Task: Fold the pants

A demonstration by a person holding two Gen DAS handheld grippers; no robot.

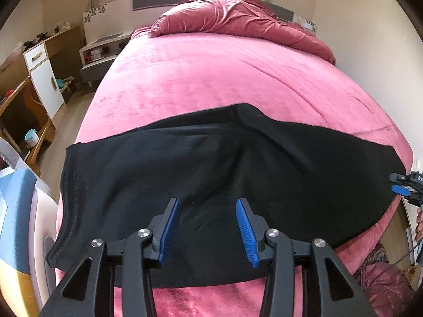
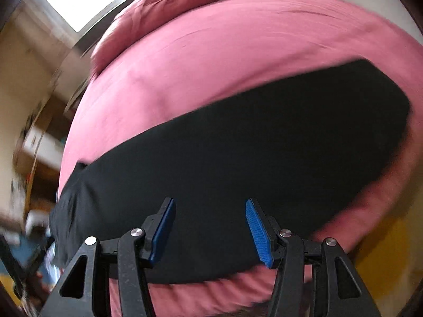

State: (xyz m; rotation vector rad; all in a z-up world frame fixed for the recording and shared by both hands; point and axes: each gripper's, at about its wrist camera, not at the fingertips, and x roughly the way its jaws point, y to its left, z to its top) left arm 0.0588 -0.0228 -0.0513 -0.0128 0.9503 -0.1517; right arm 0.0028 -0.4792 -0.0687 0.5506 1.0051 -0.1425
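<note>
Black pants (image 1: pixel 211 169) lie flat in a wide band across the near end of a pink bed (image 1: pixel 211 79); a stitched hem shows at their left end. My left gripper (image 1: pixel 208 203) is open and empty, just above the pants' near edge. My right gripper (image 2: pixel 210 203) is open and empty over the pants (image 2: pixel 238 153) in the blurred right wrist view. It also shows at the far right of the left wrist view (image 1: pixel 401 185), beside the pants' right end.
A bunched pink duvet (image 1: pixel 238 18) lies at the head of the bed. A white bedside table (image 1: pixel 103 50) and a wooden desk with a white cabinet (image 1: pixel 42 76) stand along the left wall. A blue and white object (image 1: pixel 18 211) is close at the left.
</note>
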